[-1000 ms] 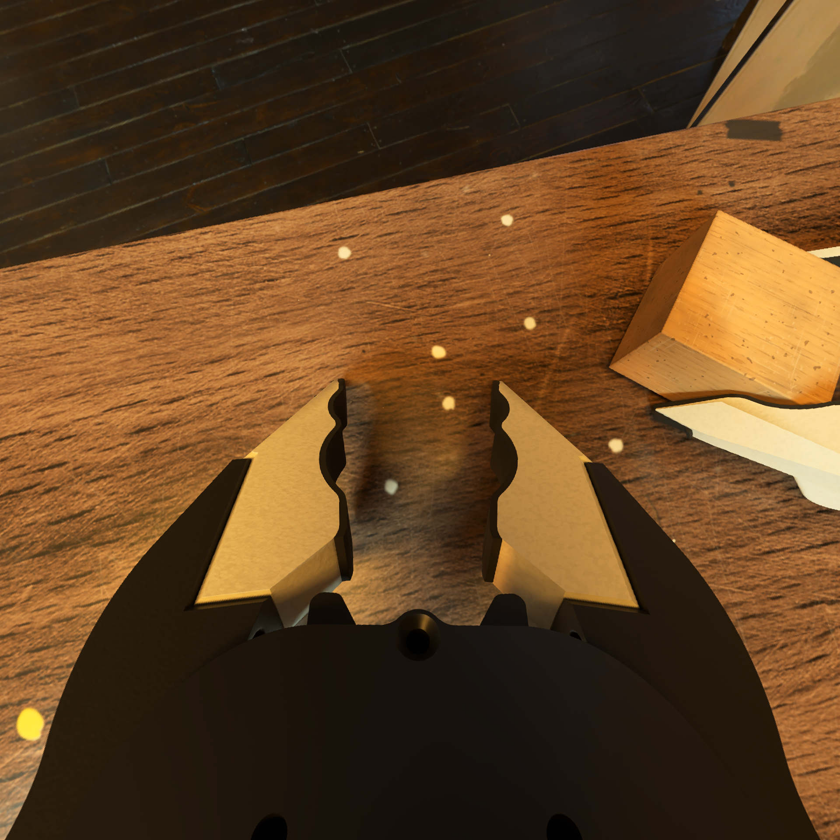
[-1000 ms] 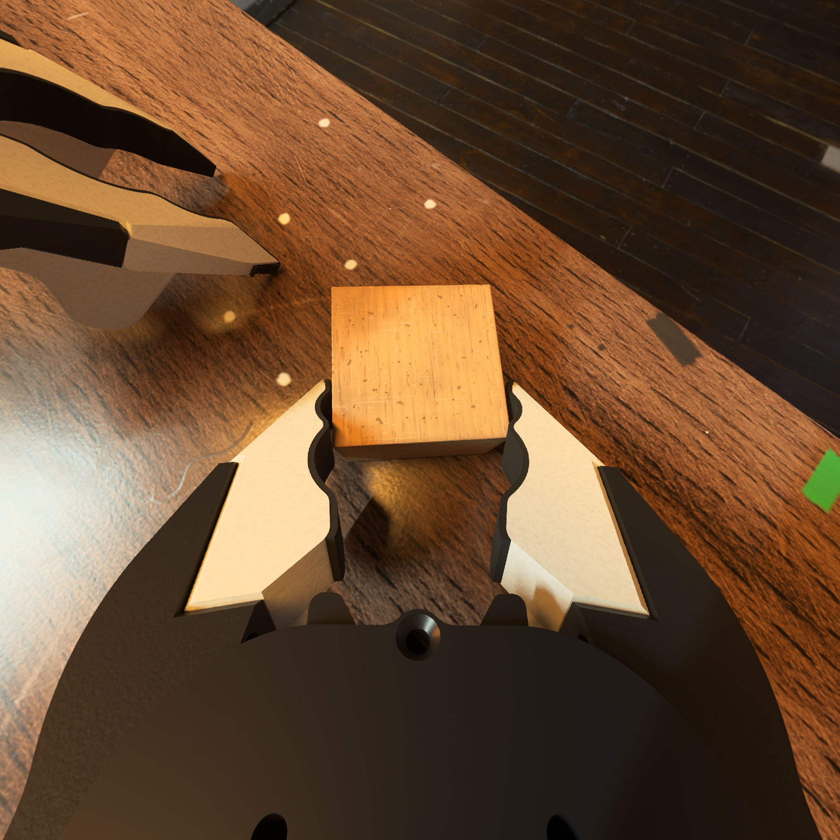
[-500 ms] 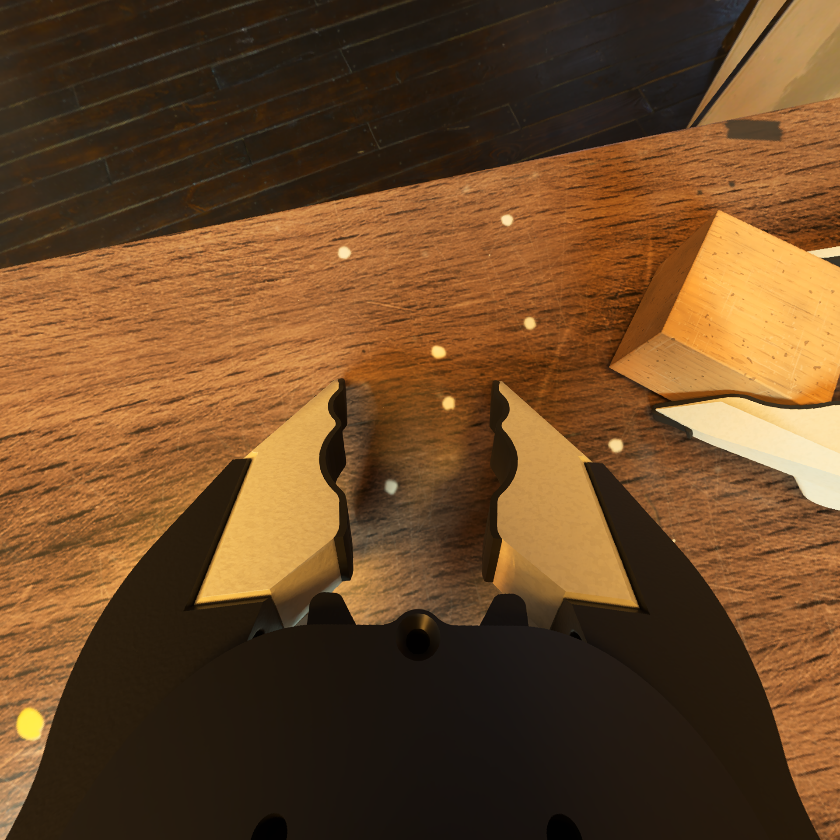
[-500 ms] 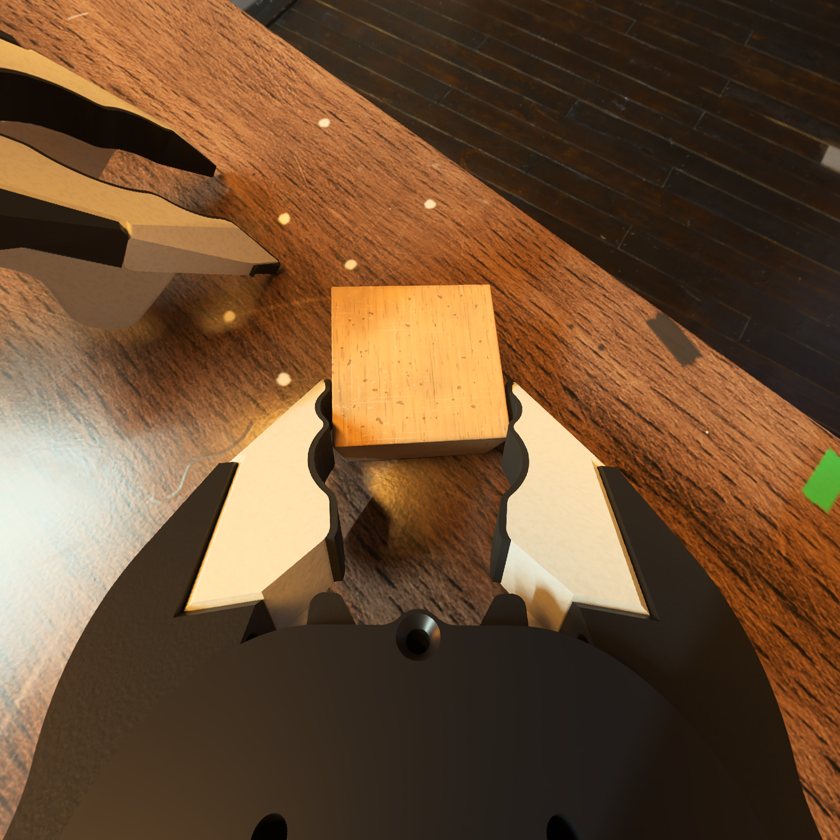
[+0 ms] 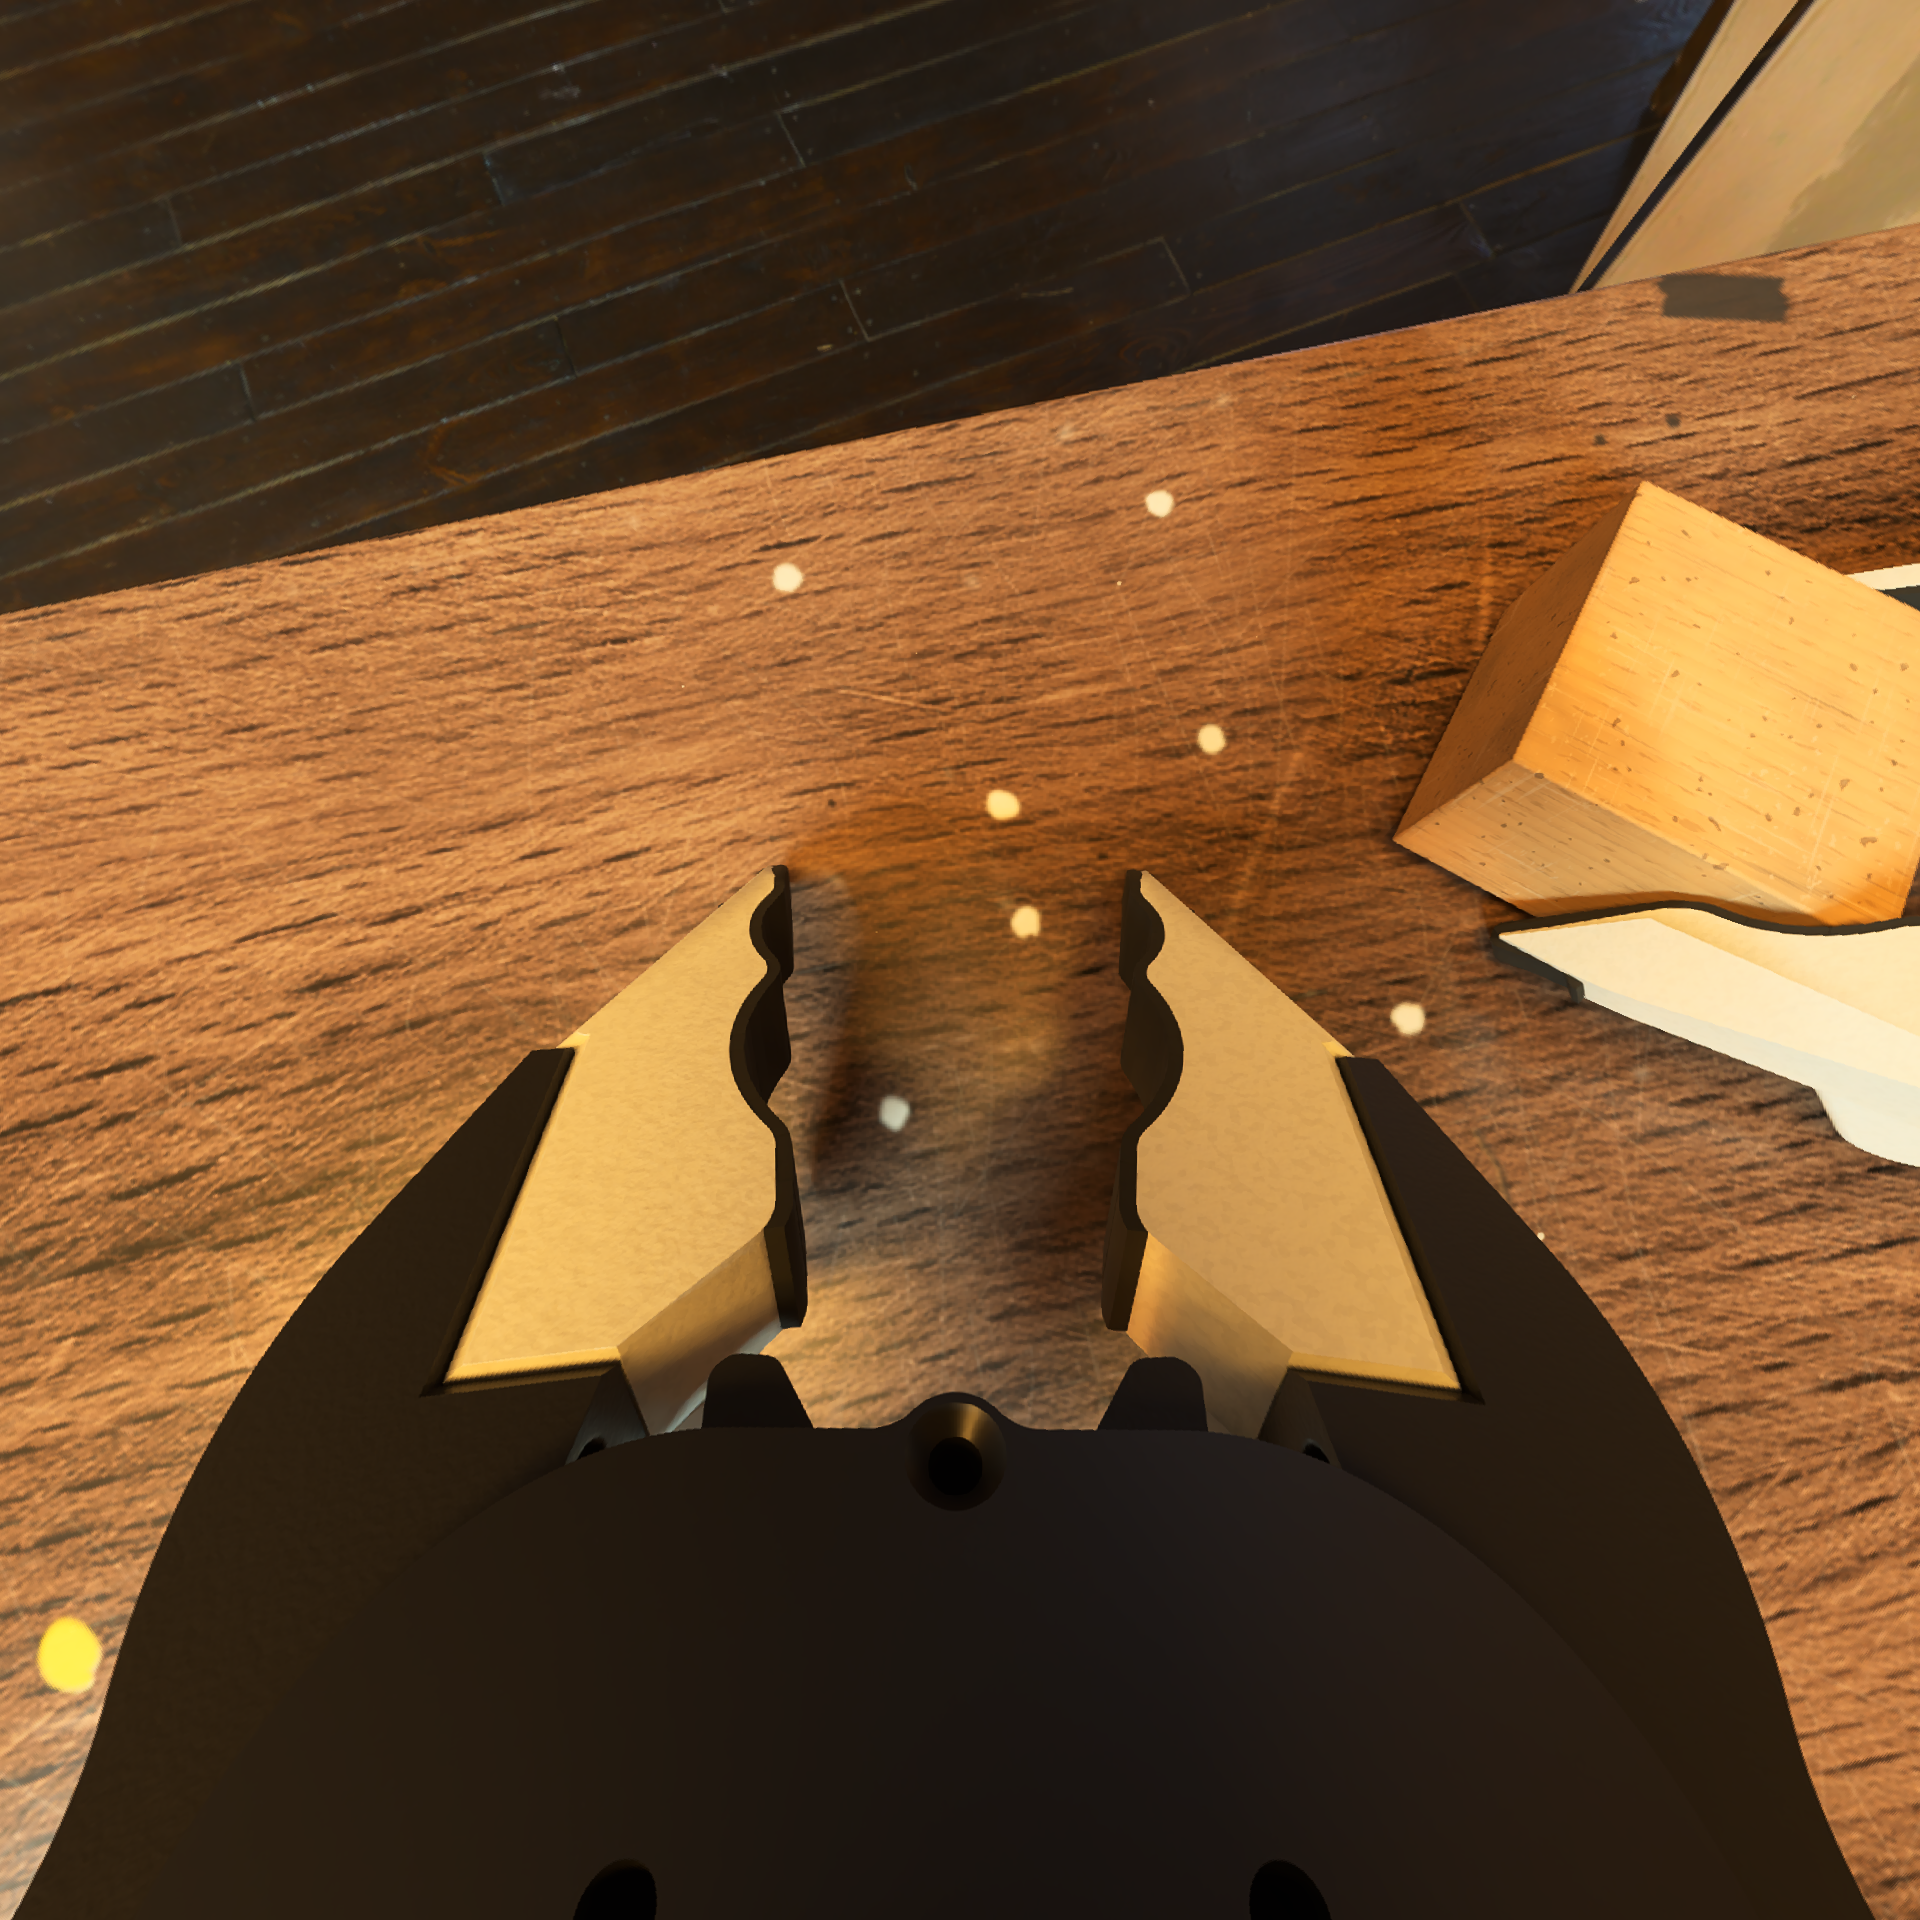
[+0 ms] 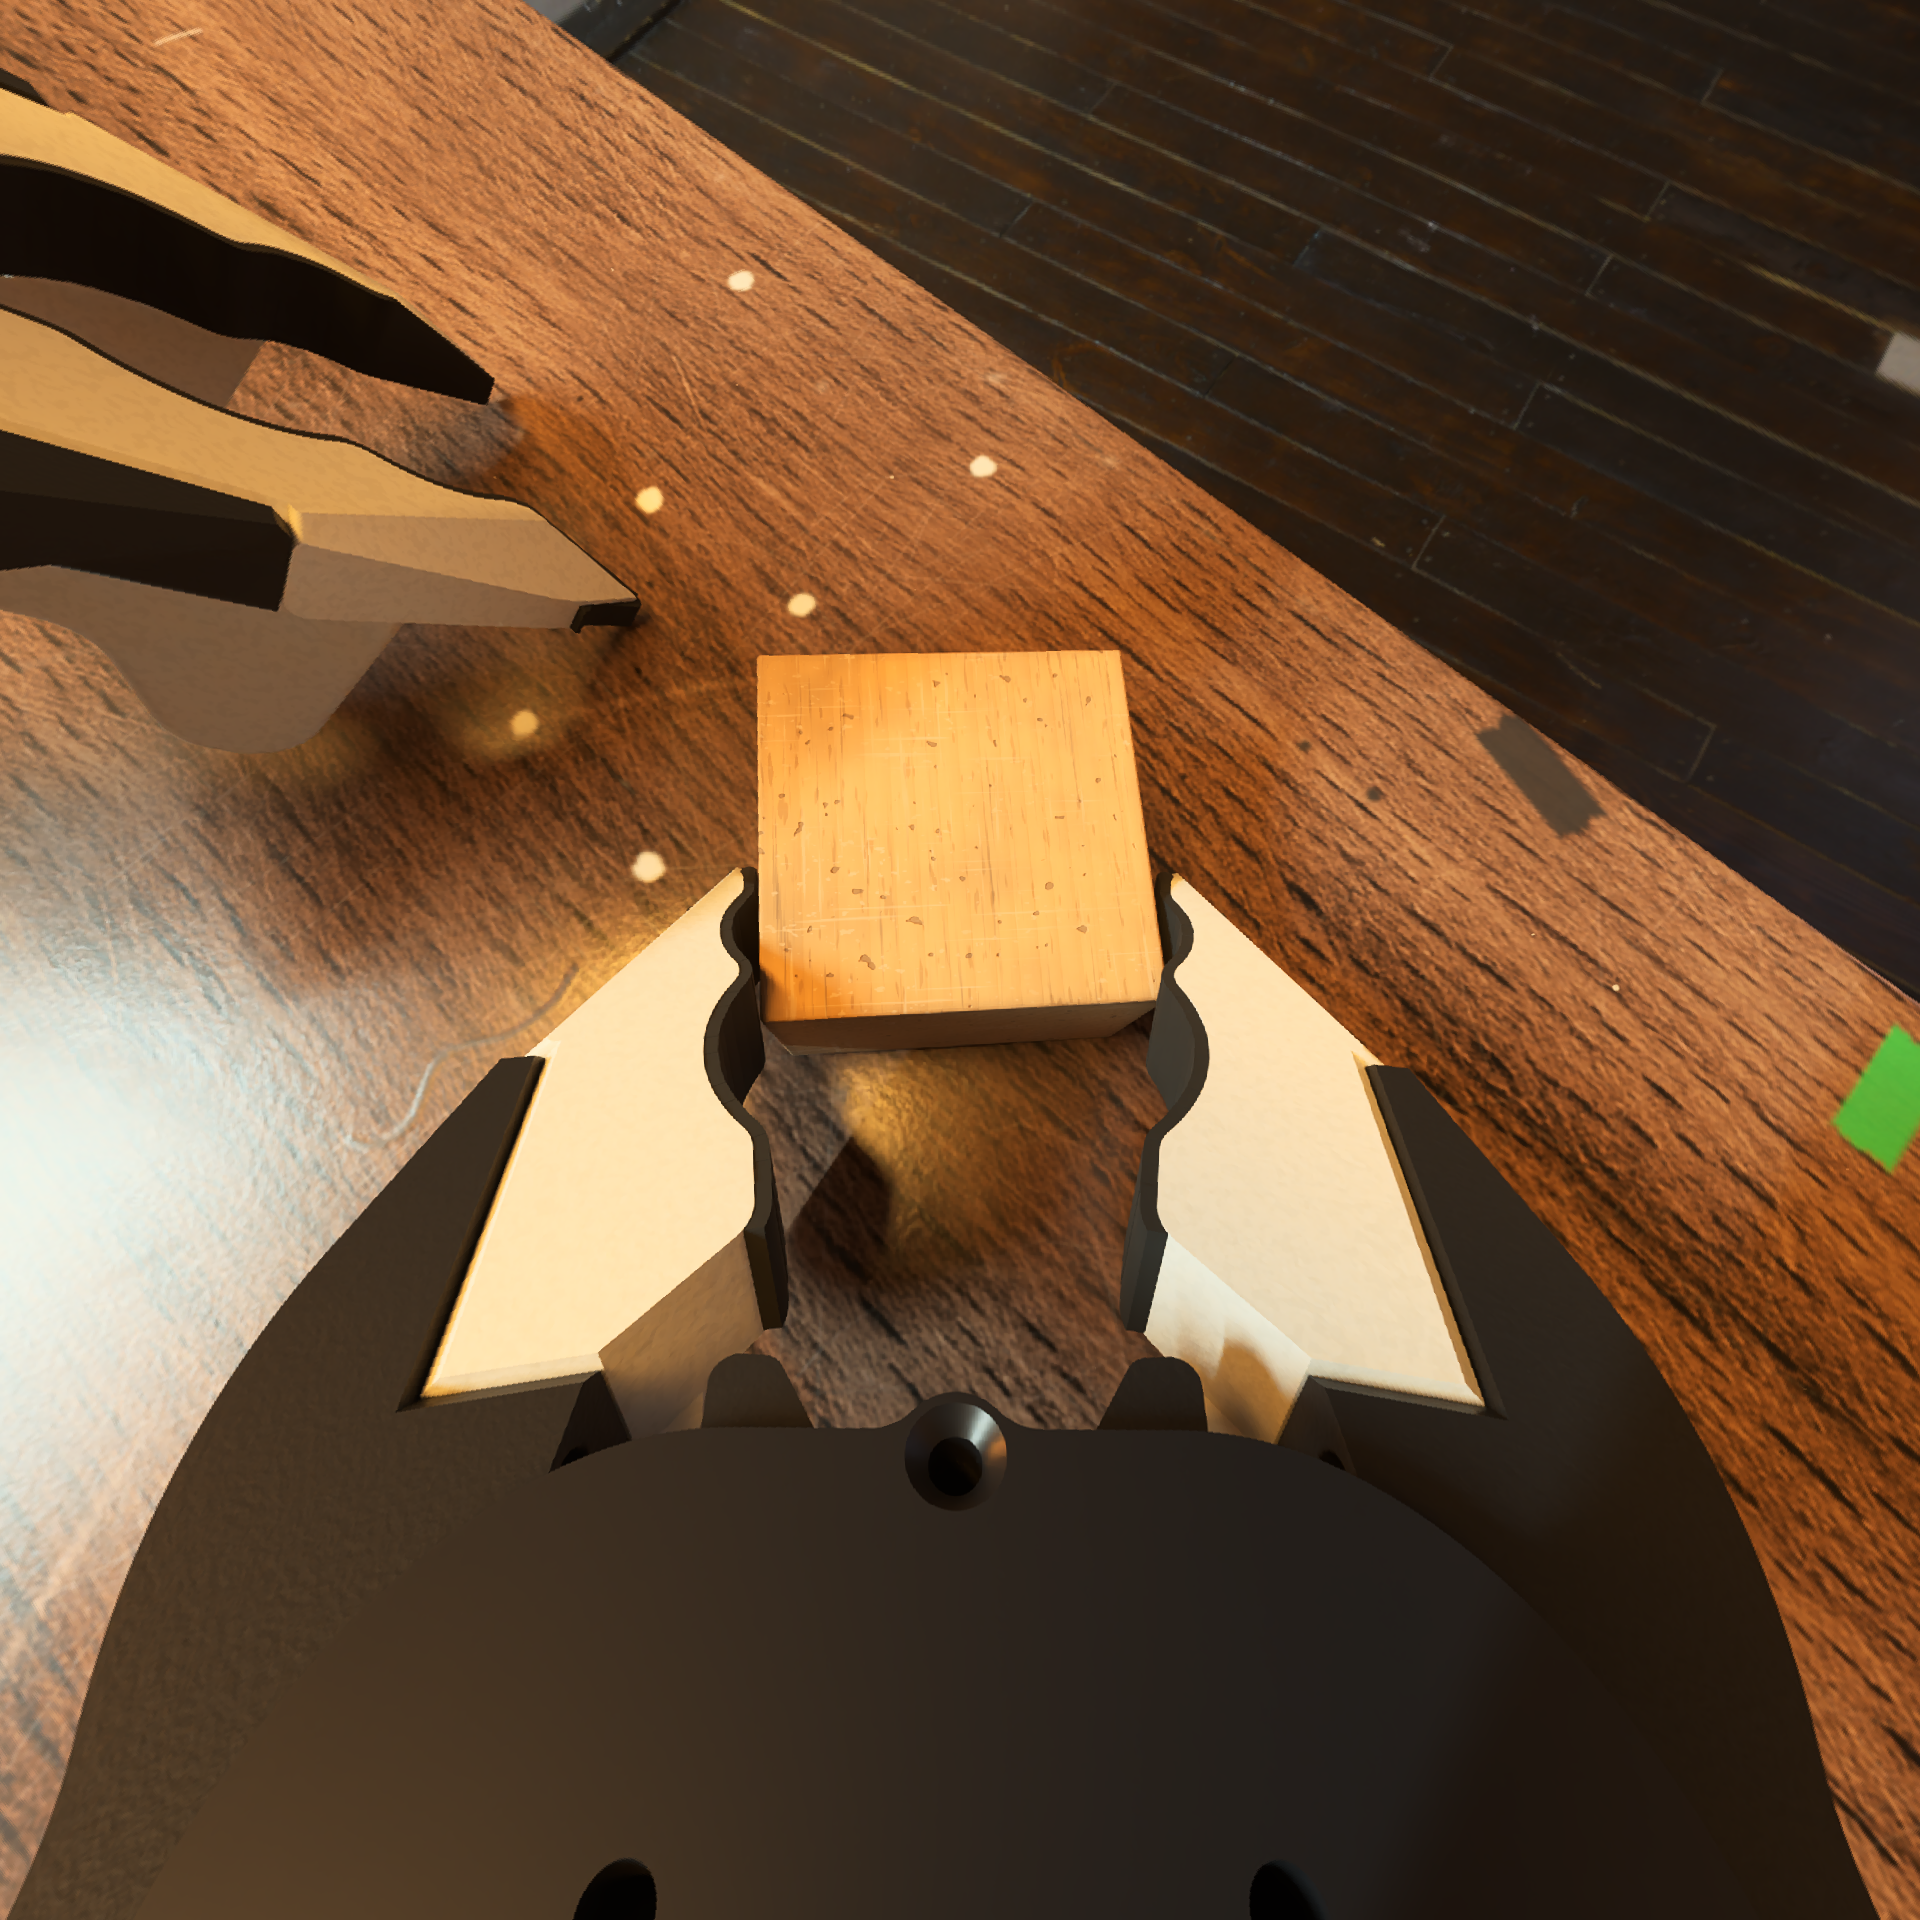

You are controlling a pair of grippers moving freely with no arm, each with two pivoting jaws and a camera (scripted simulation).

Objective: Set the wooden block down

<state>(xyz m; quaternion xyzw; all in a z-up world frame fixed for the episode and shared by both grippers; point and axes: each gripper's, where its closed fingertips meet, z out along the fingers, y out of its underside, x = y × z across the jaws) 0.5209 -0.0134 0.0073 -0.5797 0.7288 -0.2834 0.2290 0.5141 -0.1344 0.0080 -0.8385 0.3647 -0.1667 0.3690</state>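
Observation:
A light wooden block (image 6: 951, 831) sits between the fingertips of my right gripper (image 6: 956, 883), which press on its left and right sides. The block is low over the brown wooden table (image 6: 1351, 935); I cannot tell whether its underside touches. In the left wrist view the block (image 5: 1704, 727) is at the right edge with one right gripper finger (image 5: 1714, 997) beside it. My left gripper (image 5: 956, 878) is open and empty, low over the table, to the left of the block. It also shows in the right wrist view (image 6: 556, 504) at the upper left.
The table edge runs close behind the block, with dark plank floor (image 6: 1455, 260) beyond. A green patch (image 6: 1881, 1096) and a dark grey patch (image 6: 1538, 774) lie on the table to the right. Small pale dots mark the surface. A pale panel (image 5: 1787, 135) stands off the table's corner.

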